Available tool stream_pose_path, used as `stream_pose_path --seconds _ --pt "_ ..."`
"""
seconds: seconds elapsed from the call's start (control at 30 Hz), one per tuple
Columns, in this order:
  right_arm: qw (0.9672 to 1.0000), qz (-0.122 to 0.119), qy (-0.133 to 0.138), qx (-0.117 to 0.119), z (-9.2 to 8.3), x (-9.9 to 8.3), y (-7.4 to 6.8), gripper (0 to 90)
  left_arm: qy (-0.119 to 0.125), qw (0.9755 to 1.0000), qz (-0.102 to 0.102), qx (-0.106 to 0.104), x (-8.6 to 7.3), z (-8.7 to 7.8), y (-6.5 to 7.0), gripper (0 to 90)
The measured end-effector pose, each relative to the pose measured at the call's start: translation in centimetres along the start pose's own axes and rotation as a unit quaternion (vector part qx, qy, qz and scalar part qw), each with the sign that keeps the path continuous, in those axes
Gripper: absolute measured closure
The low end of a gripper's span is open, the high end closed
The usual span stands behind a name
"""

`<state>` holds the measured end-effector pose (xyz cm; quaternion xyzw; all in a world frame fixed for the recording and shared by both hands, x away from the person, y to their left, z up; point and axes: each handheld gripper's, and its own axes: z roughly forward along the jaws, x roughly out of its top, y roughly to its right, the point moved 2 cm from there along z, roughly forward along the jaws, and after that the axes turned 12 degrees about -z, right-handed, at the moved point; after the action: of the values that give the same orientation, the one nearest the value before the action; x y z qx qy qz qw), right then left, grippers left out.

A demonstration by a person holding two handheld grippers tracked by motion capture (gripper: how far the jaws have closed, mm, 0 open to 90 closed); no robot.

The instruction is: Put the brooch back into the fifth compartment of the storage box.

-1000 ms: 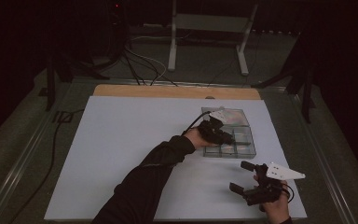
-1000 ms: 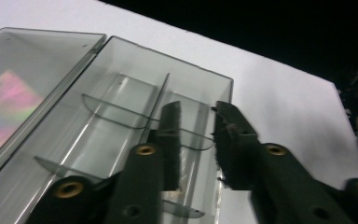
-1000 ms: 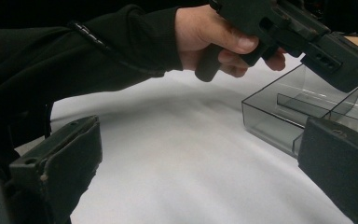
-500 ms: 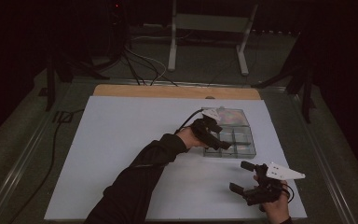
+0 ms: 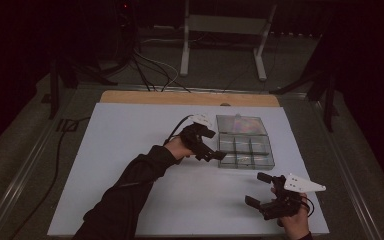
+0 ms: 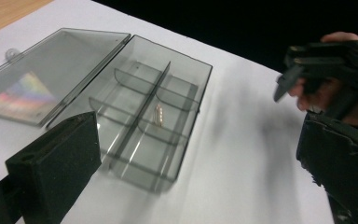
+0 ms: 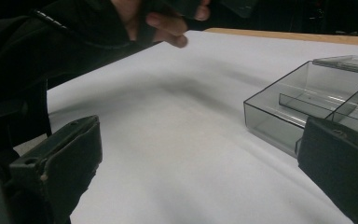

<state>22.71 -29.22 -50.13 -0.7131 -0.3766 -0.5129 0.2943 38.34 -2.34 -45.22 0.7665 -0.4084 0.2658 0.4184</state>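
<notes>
High view: the left gripper [image 5: 219,154] hangs just beside the left edge of the clear box [image 5: 245,150], its sleeved forearm stretched forward across the white table [image 5: 130,135]. Its jaws have just been opening and now stand wide, with nothing between them. The right gripper [image 5: 260,192] rests near the box's front right corner, its jaws also spread and empty. In the left gripper view, one small metal piece [image 6: 159,114] lies in a middle compartment of the box; what it is stays hard to make out. The lid [image 6: 42,74] lies flat open behind the box. There are two grippers and one box.
</notes>
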Motion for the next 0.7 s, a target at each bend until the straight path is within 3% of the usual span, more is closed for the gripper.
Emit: stream_pose_path --seconds 0.37,0.7 --pt "1.0 0.001 0.0 0.0 0.0 0.0 0.0 0.0 0.011 0.9993 -0.01 0.035 -3.1 -5.6 -0.8 1.0" --pt "1.0 0.001 -0.002 -0.001 0.1 0.0 -0.1 0.0 0.03 0.9969 -0.022 0.07 -6.7 -10.6 -1.0 1.0"
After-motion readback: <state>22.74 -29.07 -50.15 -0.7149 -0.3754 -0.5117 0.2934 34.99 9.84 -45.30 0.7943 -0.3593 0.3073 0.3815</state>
